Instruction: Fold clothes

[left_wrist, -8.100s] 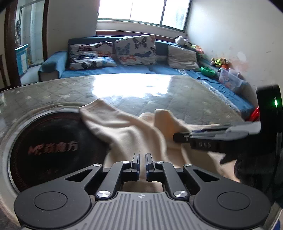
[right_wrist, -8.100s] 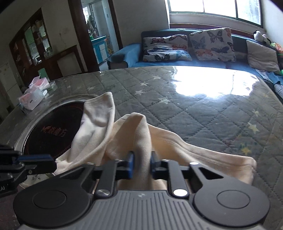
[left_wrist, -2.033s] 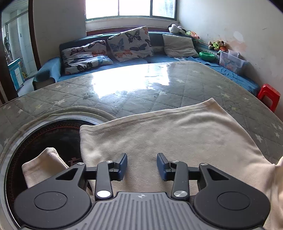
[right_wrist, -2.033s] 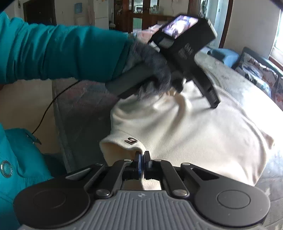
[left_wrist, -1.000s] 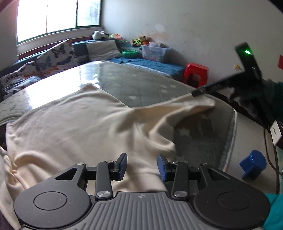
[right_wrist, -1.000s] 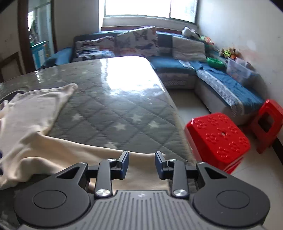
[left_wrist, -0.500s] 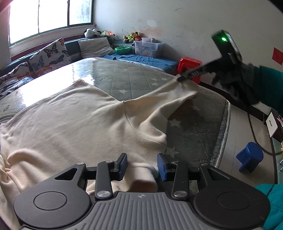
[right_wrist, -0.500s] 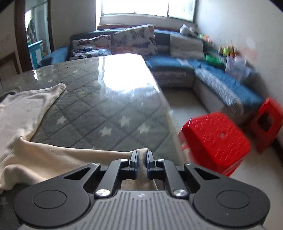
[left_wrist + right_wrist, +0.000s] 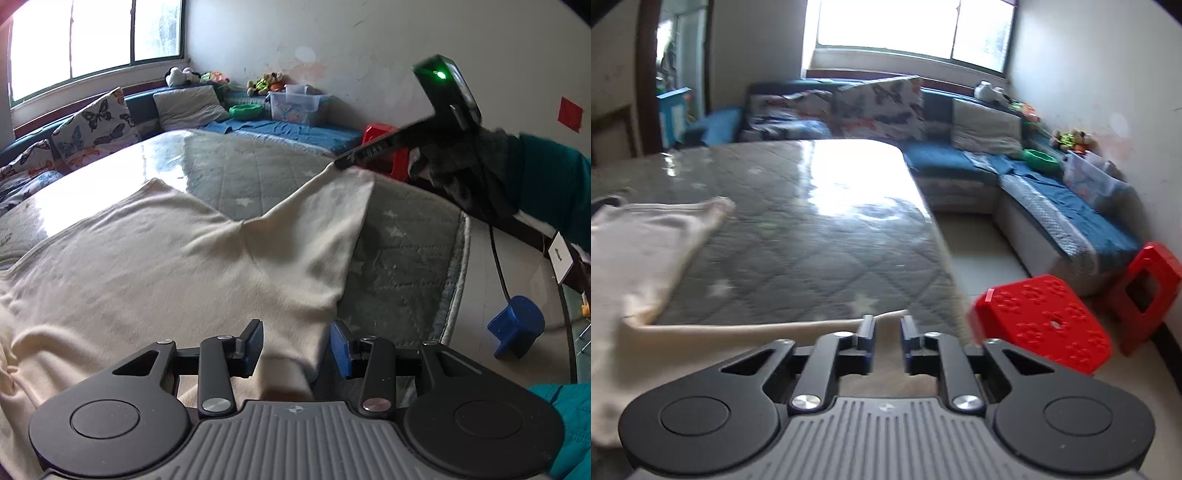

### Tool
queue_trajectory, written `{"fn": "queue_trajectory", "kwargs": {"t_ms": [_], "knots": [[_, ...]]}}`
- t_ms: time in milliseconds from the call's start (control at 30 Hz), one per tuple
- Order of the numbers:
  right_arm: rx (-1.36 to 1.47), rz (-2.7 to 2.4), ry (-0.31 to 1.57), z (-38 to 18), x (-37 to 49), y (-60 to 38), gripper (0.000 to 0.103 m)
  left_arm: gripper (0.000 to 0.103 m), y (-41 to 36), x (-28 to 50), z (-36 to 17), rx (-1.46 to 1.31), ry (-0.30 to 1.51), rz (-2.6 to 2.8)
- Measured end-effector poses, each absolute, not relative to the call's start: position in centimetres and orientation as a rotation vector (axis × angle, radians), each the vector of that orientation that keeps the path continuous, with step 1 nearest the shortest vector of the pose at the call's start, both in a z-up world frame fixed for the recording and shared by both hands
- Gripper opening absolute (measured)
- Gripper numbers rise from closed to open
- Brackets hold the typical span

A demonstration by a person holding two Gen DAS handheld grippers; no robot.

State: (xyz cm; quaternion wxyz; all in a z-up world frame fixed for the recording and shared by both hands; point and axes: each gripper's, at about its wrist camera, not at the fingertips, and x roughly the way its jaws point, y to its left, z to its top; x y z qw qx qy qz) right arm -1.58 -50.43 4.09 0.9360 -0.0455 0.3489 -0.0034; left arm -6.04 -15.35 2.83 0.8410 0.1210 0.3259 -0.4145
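Observation:
A cream long-sleeved top [image 9: 166, 258] lies spread on the grey quilted table [image 9: 406, 258]. My left gripper [image 9: 295, 347] hovers over its near hem corner. Its jaws stand well apart and are opening slightly, with the cloth between them untouched. At the table's right corner my right gripper [image 9: 338, 164], in a gloved hand [image 9: 465, 170], holds the sleeve [image 9: 332, 206] up off the table by its tip. In the right wrist view the cuff [image 9: 886, 315] sits between the right gripper's [image 9: 888, 332] pads, which are starting to open. The body of the top [image 9: 635, 258] lies to the left.
Past the table's right edge stand two red stools [image 9: 1045, 325] [image 9: 1148, 284] and a blue-covered sofa [image 9: 1071, 214]. A small blue stool [image 9: 517, 332] and a black cable [image 9: 498, 266] are on the floor at the right. The quilted table [image 9: 812, 240] stretches toward the window.
The right gripper closed on the sleeve cuff and raised it, so the sleeve now tents up off the table. The left gripper stayed over the hem.

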Motion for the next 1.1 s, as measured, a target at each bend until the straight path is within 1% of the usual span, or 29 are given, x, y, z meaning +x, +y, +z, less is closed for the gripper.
{"fn": "queue_trajectory", "kwargs": {"t_ms": [167, 200, 233, 367, 433, 467, 500, 700, 867, 1100], "knots": [[-0.055, 0.009, 0.764, 2.8, -2.7, -50.3, 0.036, 0.044, -15.3, -6.1, 2.6, 0.237, 0.696, -0.856], [-0.048, 0.001, 0.769, 2.6, -2.7, -50.5, 0.039, 0.044, -15.0, -6.1, 2.7, 0.232, 0.696, -0.846], [-0.04, -0.007, 0.771, 2.4, -2.7, -50.6, 0.04, 0.044, -14.7, -6.1, 2.8, 0.225, 0.694, -0.835], [-0.067, 0.01, 0.753, 3.5, -2.7, -49.8, 0.041, 0.044, -12.0, -5.6, 4.1, 0.17, 0.668, -0.737], [-0.081, 0.046, 0.733, 4.3, -2.7, -48.7, 0.046, 0.044, -10.4, -5.0, 4.8, 0.144, 0.655, -0.665], [-0.086, 0.06, 0.726, 4.5, -2.7, -48.2, 0.051, 0.045, -9.4, -4.7, 5.1, 0.13, 0.649, -0.621], [-0.093, 0.09, 0.716, 4.9, -2.6, -47.4, 0.051, 0.046, -8.5, -4.3, 5.3, 0.118, 0.643, -0.576], [-0.12, 0.281, 0.682, 6.1, -2.5, -41.8, 0.056, 0.046, -3.3, -0.4, 5.4, 0.104, 0.632, -0.245], [-0.145, 0.428, 0.686, 6.0, -3.0, -37.3, 0.056, 0.046, 0.9, 3.9, 4.6, 0.025, 0.669, -0.003], [-0.192, 0.573, 0.71, 5.3, -3.9, -33.0, 0.06, 0.046, 3.3, 8.8, 2.8, -0.007, 0.719, 0.128]]}}
